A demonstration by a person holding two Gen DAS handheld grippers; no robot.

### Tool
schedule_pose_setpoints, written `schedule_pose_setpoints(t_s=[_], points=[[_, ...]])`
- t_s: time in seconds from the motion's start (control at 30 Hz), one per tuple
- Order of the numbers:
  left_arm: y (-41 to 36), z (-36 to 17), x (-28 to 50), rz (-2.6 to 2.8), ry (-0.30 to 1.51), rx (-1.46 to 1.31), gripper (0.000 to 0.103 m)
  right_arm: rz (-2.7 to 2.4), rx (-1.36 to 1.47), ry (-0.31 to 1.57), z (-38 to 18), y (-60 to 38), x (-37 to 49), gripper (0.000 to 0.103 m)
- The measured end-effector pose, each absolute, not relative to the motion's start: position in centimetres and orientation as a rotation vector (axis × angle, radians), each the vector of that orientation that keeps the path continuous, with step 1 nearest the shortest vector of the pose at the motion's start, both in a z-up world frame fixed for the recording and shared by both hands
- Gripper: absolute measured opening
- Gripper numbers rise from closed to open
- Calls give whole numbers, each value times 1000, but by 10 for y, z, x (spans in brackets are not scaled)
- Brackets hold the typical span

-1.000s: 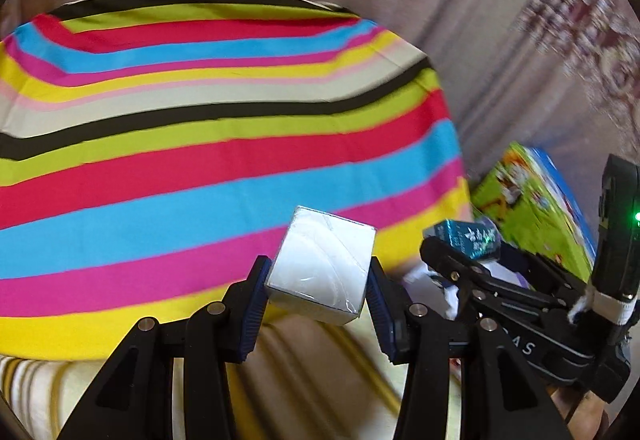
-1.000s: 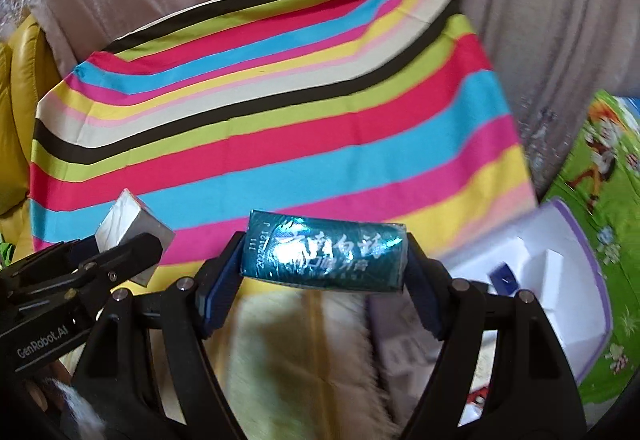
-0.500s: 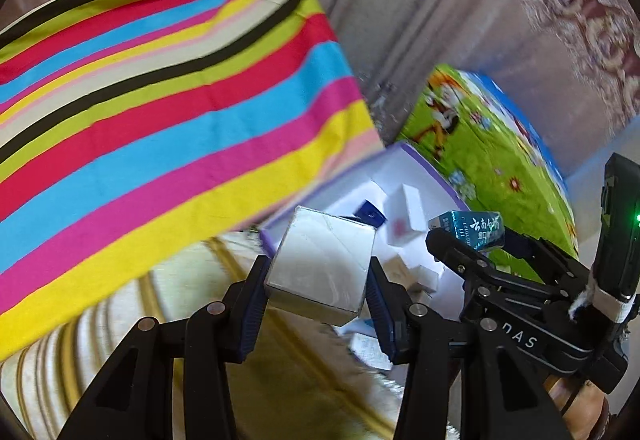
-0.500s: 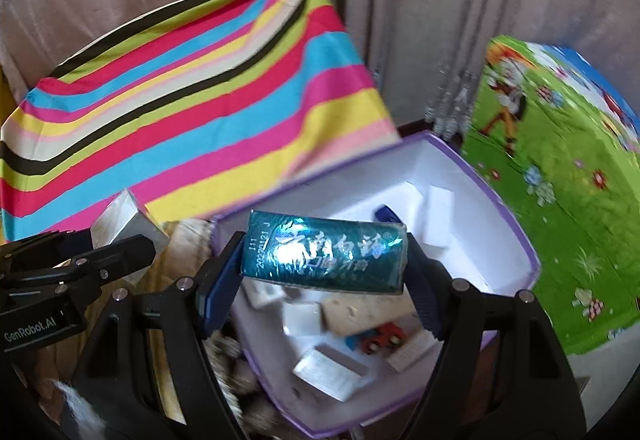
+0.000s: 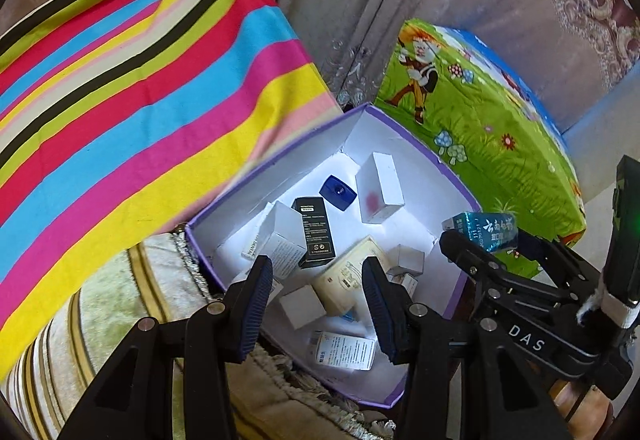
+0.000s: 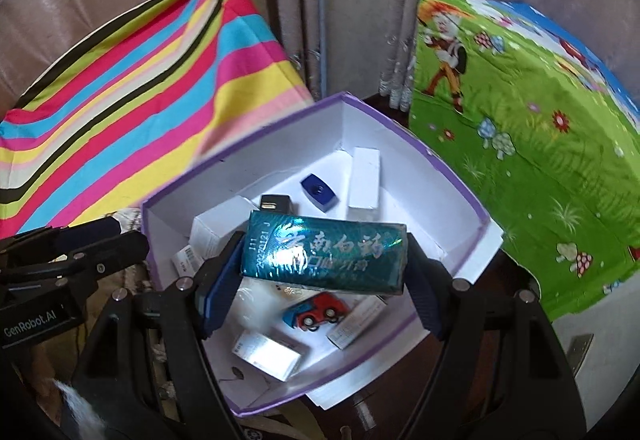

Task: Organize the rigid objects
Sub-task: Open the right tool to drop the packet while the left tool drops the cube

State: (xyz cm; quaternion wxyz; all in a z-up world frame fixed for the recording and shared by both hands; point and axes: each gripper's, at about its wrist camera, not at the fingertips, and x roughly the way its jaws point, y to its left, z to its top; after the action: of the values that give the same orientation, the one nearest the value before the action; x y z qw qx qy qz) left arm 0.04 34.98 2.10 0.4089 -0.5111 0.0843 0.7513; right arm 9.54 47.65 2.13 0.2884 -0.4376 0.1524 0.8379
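My right gripper [image 6: 322,278] is shut on a teal foil carton [image 6: 324,256] and holds it crosswise above the open white box with a purple rim [image 6: 248,136]. In the left wrist view that carton [image 5: 486,230] shows at the right, over the box's right wall. My left gripper [image 5: 316,280] hangs over the near part of the same box [image 5: 276,164], its jaws apart with nothing between them. A small white cube [image 5: 302,306] lies in the box right below its fingers. Several small cartons, a blue sharpener-like piece [image 5: 338,192] and a toy car [image 6: 316,312] lie inside.
A striped cloth [image 5: 140,112] covers furniture on the left of the box. A green cartoon-print cover [image 5: 488,136] lies to its right. Curtains [image 6: 352,0] hang behind. A beige striped cushion [image 5: 120,304] lies at the near left.
Both grippers swung right from the striped cloth to above the box. The silver-white box that the left gripper held is gone from between its fingers. The right gripper kept the teal carton.
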Motion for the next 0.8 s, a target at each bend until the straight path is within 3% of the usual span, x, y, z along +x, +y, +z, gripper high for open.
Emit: schedule_pose_setpoints(t_s=[0.2,0.43,0.8], points=[[347,20,2,1894,213,-1295,52,2210,-1175,436,16,484,103,81],[350,21,11,1874,243,-1295,76,2202,-1169,448,15,485,106,86],[347,21,20,1856,247,-1315,82,2198,-1163,460,16,487,114,86]])
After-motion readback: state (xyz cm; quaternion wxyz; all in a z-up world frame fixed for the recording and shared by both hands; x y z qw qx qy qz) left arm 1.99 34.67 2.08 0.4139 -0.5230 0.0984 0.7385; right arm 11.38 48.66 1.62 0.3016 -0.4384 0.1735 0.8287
